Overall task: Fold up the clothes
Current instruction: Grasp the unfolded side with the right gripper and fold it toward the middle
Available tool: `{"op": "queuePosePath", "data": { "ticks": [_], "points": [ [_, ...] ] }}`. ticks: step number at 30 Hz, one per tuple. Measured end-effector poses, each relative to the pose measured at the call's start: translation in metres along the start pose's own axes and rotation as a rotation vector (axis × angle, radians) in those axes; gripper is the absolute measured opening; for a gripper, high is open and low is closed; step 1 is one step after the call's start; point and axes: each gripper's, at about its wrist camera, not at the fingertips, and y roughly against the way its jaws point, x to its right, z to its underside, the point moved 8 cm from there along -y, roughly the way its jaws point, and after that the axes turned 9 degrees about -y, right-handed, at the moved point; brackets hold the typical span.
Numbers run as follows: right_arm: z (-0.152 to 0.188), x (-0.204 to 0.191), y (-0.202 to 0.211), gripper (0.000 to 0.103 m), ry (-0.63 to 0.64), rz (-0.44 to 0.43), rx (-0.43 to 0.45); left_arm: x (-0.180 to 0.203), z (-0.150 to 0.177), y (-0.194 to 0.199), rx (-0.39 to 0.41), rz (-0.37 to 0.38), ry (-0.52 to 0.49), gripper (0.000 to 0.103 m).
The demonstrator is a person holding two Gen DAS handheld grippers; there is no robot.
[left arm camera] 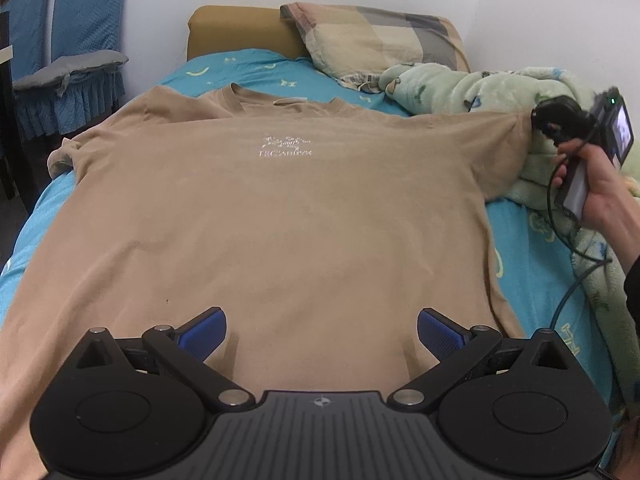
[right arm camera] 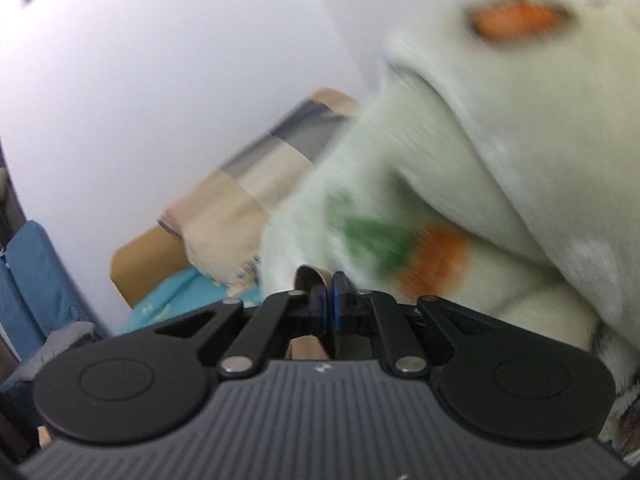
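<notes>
Spread wide, the left gripper [left arm camera: 322, 334] hovers above the tan T-shirt's [left arm camera: 280, 216] hem; the garment lies flat, unfolded, on the bed [left arm camera: 532, 248]. The right gripper [right arm camera: 327, 292] pinches its sleeve [left arm camera: 508, 136]; every fold remains.

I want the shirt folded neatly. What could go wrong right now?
The right gripper pinches only the sleeve tip of the tan T-shirt, so the cloth might slip out. The fluffy green blanket lies right against that sleeve and could snag. The left gripper is open, so the hem may slide.
</notes>
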Motion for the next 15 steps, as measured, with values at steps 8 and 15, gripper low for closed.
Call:
{"op": "queuePosePath", "data": {
  "ticks": [8,15],
  "points": [
    [0.015,-0.008,0.014,0.083,-0.058,-0.064,-0.073,0.0,-0.001,0.001,-0.002,0.015,-0.002,0.103],
    [0.019,-0.012,0.06,0.085,-0.19,-0.037,-0.06,0.0,-0.005,0.015,0.034,0.019,0.014,0.103]
  ]
}}
